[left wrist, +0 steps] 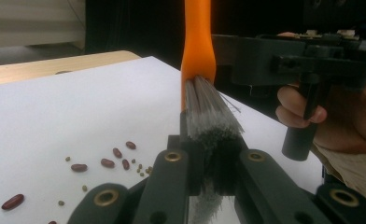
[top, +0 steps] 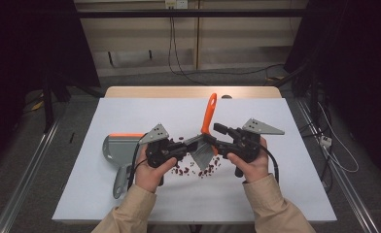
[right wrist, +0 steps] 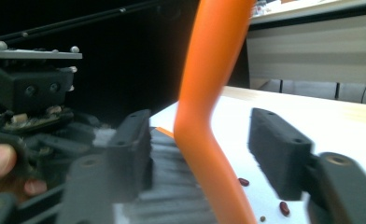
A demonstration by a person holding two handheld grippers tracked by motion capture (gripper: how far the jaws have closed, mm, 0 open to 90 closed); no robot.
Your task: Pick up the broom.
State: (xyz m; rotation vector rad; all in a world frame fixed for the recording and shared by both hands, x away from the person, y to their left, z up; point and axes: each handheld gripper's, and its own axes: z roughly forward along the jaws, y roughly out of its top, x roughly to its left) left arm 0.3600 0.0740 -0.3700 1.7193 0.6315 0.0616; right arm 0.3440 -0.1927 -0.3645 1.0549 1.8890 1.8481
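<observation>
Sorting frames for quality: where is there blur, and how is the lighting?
High view: sharp, evenly lit white table, dark surroundings. Left gripper view: bristles and beans crisp, jaws soft. Right gripper view: the orange brush handle and jaws blurred, background dark.

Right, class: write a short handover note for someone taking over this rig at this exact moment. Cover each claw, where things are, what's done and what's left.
Left claw: shut on the brush, pinching its grey bristles.
Right claw: open, jaws either side of the orange handle without gripping it.
Dustpan: flat on the white table, at the left, beside the left hand.
Beans: scattered loose under and in front of the brush.
Done: brush lifted.
Left, probably: regrip by the handle, sweep beans into the dustpan.
</observation>
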